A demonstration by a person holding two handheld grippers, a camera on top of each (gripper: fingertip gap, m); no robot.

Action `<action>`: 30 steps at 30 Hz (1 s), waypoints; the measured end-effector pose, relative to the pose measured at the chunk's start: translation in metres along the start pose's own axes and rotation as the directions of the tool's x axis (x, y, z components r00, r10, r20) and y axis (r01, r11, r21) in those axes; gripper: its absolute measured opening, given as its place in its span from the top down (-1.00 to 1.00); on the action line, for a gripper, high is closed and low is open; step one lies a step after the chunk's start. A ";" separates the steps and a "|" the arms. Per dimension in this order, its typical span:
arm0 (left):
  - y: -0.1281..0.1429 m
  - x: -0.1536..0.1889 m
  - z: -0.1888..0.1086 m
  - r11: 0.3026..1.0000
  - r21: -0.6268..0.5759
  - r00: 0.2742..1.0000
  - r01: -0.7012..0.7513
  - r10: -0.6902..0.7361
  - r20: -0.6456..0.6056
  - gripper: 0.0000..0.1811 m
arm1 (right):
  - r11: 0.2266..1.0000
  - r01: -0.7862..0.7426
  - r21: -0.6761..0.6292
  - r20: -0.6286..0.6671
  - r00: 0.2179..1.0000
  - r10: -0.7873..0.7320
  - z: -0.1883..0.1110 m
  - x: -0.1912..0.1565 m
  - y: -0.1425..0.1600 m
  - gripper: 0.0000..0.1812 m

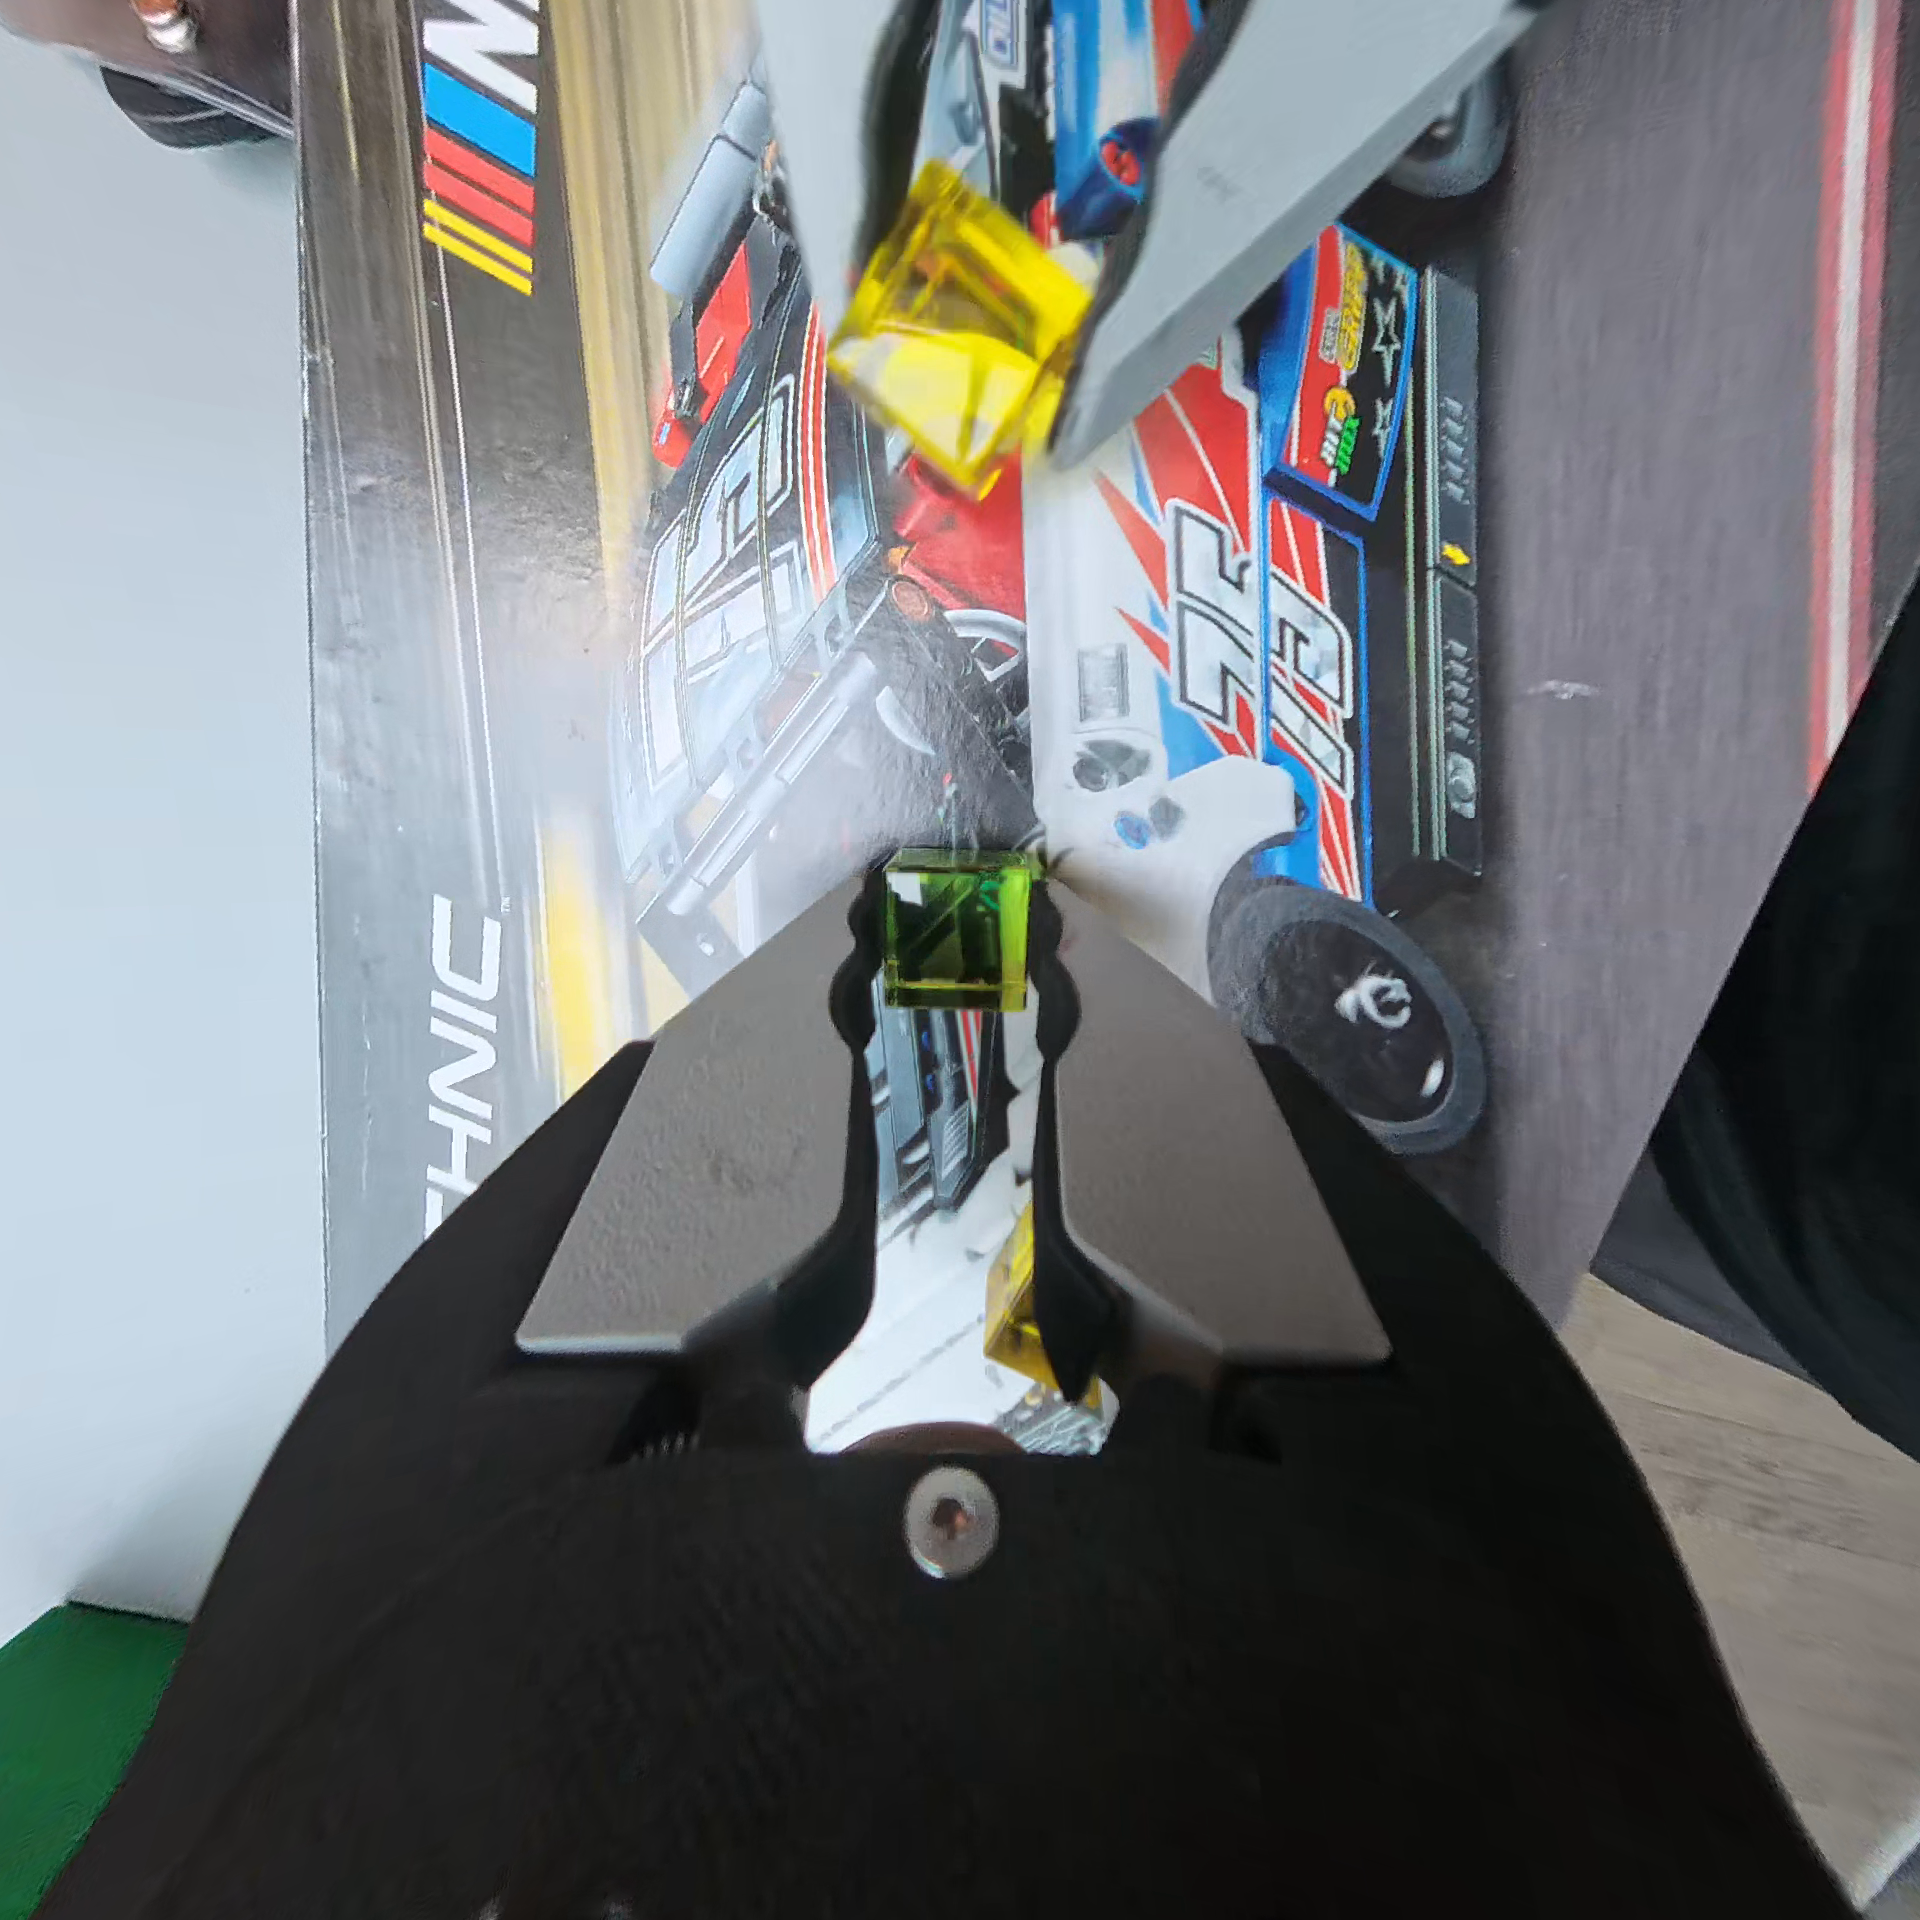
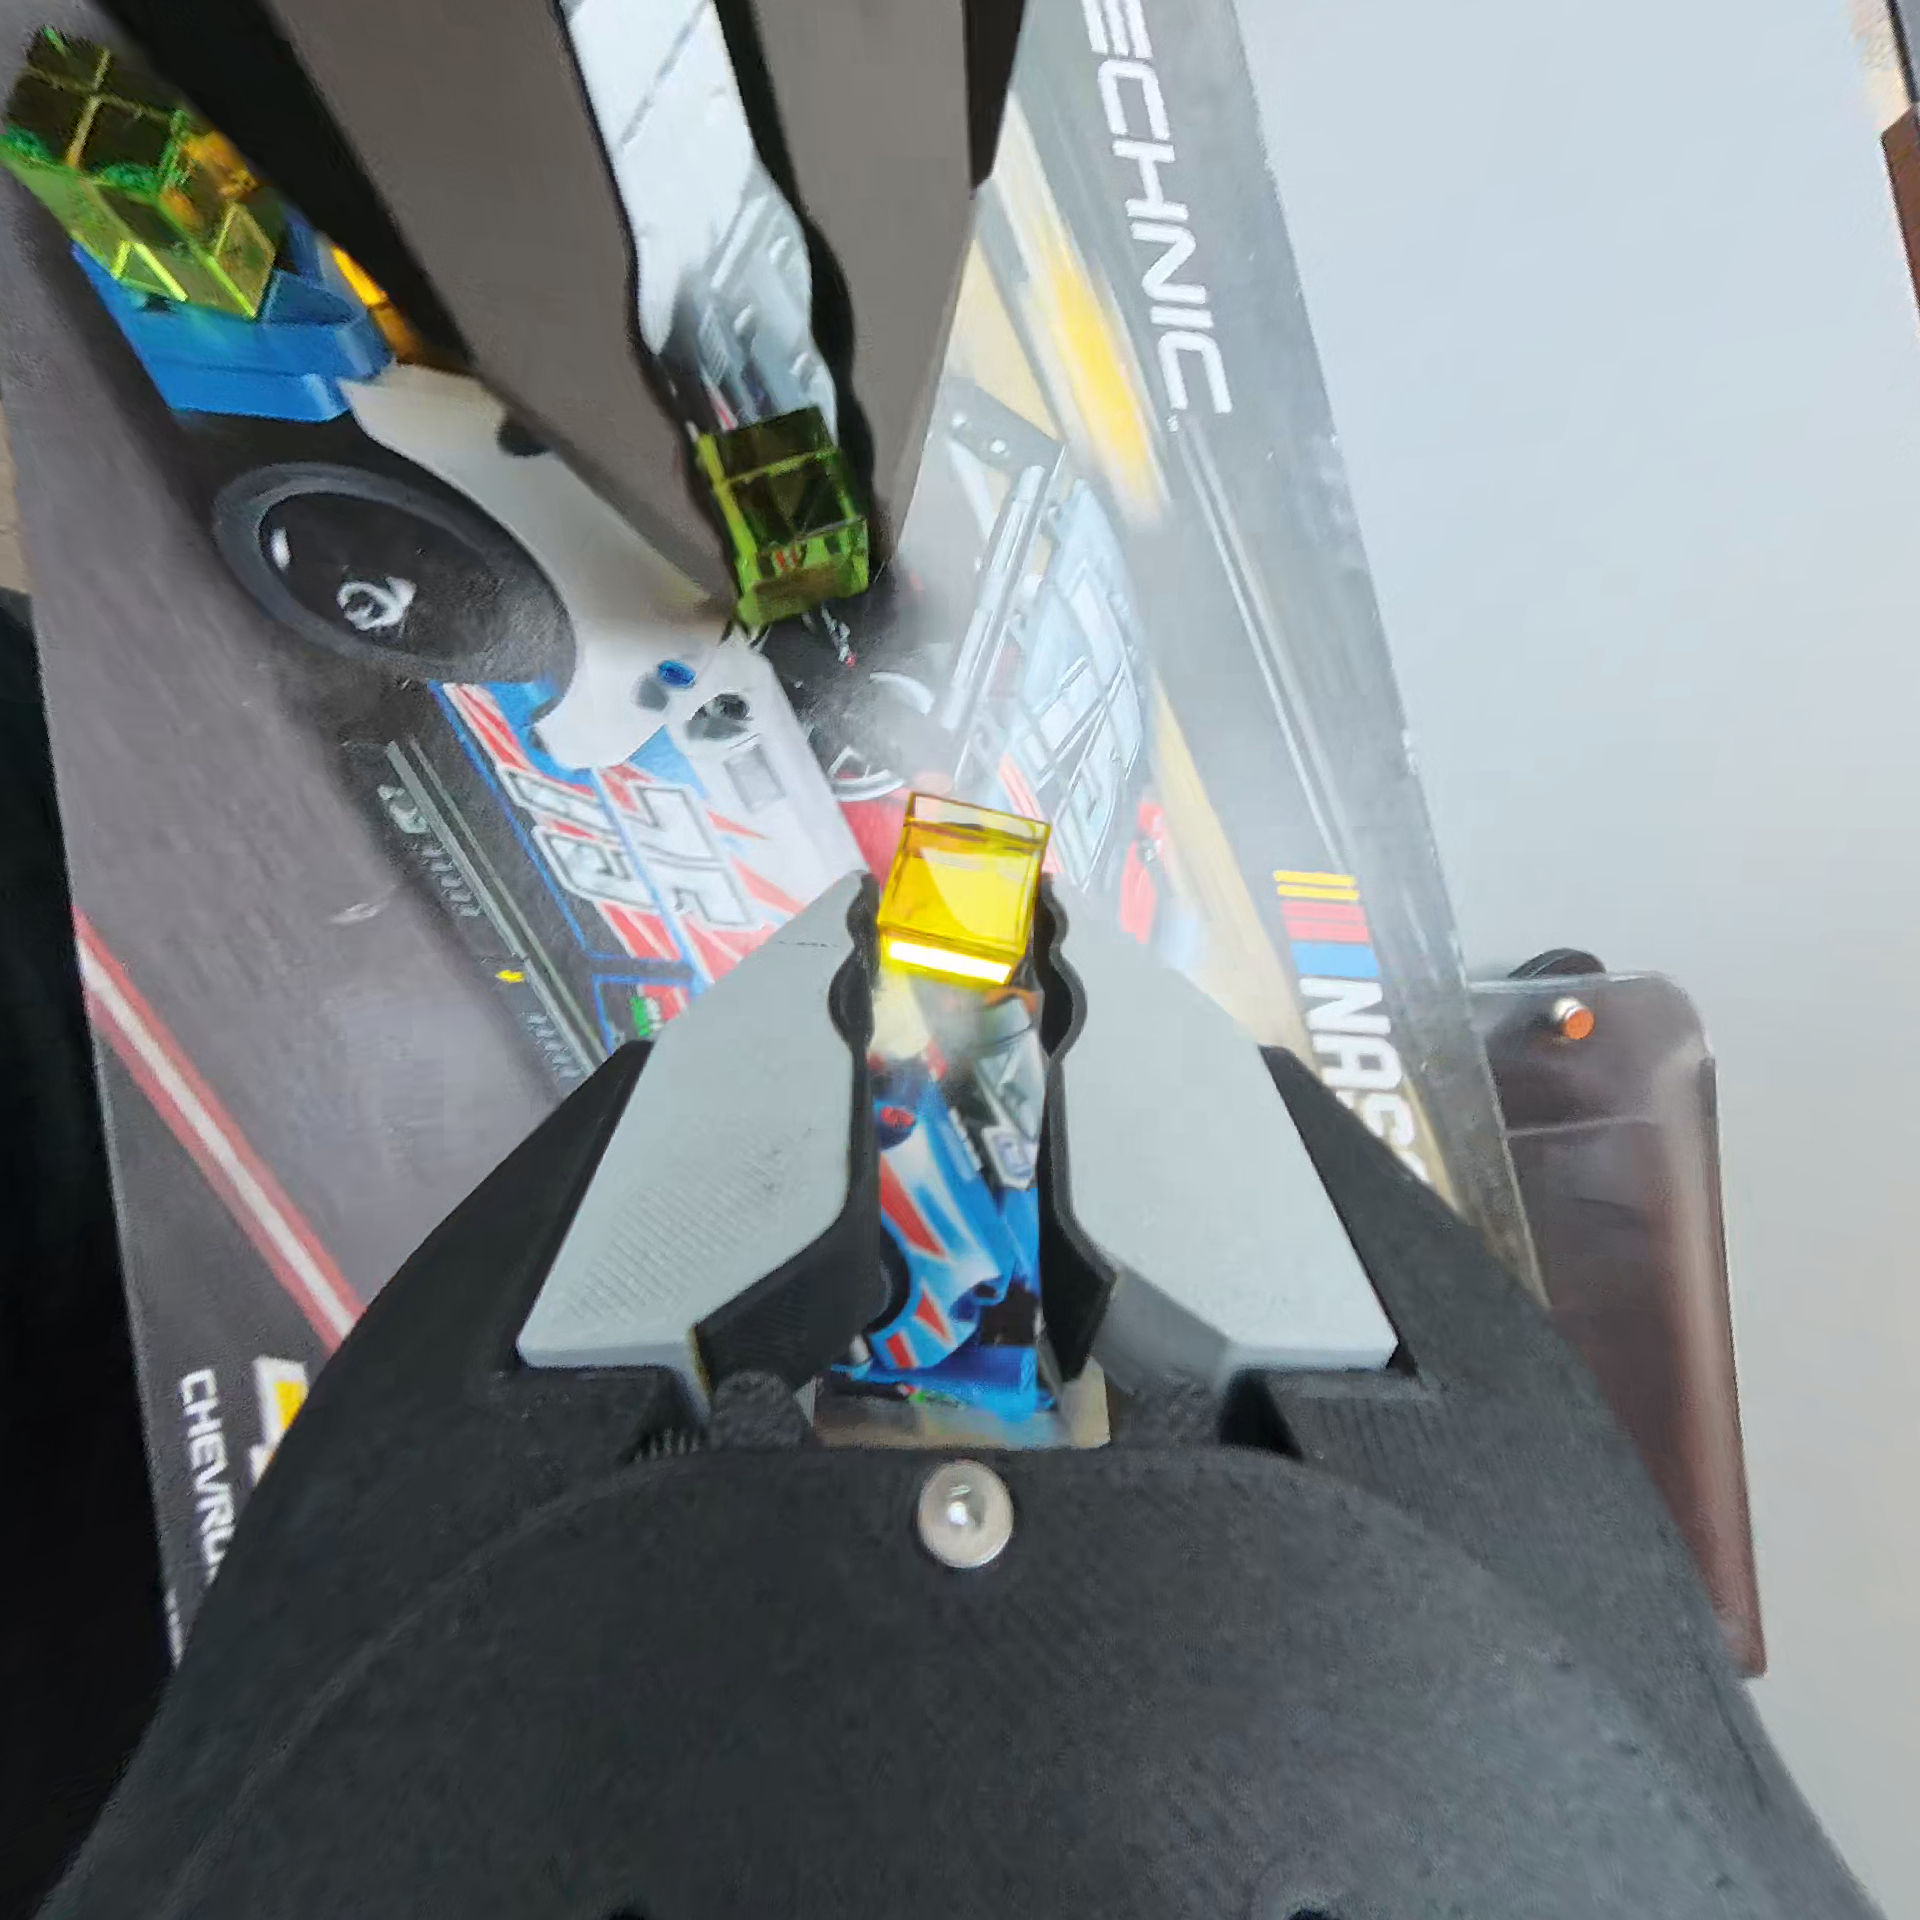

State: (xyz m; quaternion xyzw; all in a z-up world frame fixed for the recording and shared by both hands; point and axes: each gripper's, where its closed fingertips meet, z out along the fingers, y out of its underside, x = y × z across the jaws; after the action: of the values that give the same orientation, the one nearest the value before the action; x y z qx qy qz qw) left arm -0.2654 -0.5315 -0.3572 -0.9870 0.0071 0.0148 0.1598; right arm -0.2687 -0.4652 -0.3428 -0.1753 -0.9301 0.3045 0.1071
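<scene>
My left gripper [image 1: 954, 925] is shut on a clear green cube [image 1: 956, 928], held above a printed toy box [image 1: 468, 727] with a race car picture. My right gripper [image 2: 958, 902] is shut on a clear yellow cube [image 2: 961, 899] over the same box [image 2: 1195, 623]. In the left wrist view the right gripper enters from the top with the yellow cube [image 1: 961, 322] at its tip. In the right wrist view the left gripper [image 2: 795, 520] comes in from the top with the green cube [image 2: 787, 516]. The two cubes are apart.
A blue block [image 2: 239, 332] at the upper left of the right wrist view carries stacked clear green cubes [image 2: 135, 177] and an orange cube [image 2: 374, 296]. A brown object [image 2: 1621, 1247] lies by the box's right edge. A pale tabletop [image 1: 145, 727] surrounds the box. One gripper's finger ends stand about 7 centimeters off the other's. The brown object [image 2: 1621, 1247] lies around 20 centimeters away from my right fingertips.
</scene>
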 end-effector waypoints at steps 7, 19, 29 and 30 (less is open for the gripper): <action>0.003 -0.001 -0.002 0.995 0.012 0.995 0.096 -0.096 0.041 0.65 | 1.000 -0.009 -0.012 0.065 0.998 0.010 0.019 0.005 -0.005 0.68; 0.010 0.002 -0.014 0.970 0.021 0.964 0.241 -0.242 0.107 0.72 | 0.999 0.046 0.026 0.128 0.991 -0.049 0.037 -0.002 -0.031 0.65; 0.006 -0.005 -0.034 0.948 0.103 0.922 0.302 -0.318 0.223 0.73 | 0.982 -0.086 0.166 0.159 0.985 0.060 -0.005 -0.002 -0.031 0.56; 0.002 -0.003 -0.036 0.943 0.122 0.922 0.309 -0.329 0.204 0.73 | 0.977 -0.105 0.185 0.156 0.985 0.076 -0.011 -0.002 -0.031 0.56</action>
State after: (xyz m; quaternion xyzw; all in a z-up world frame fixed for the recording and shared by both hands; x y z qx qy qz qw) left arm -0.2677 -0.5451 -0.3239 -0.9592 -0.1710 0.0982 0.2026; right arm -0.2714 -0.4834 -0.3158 -0.1833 -0.8927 0.4097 0.0401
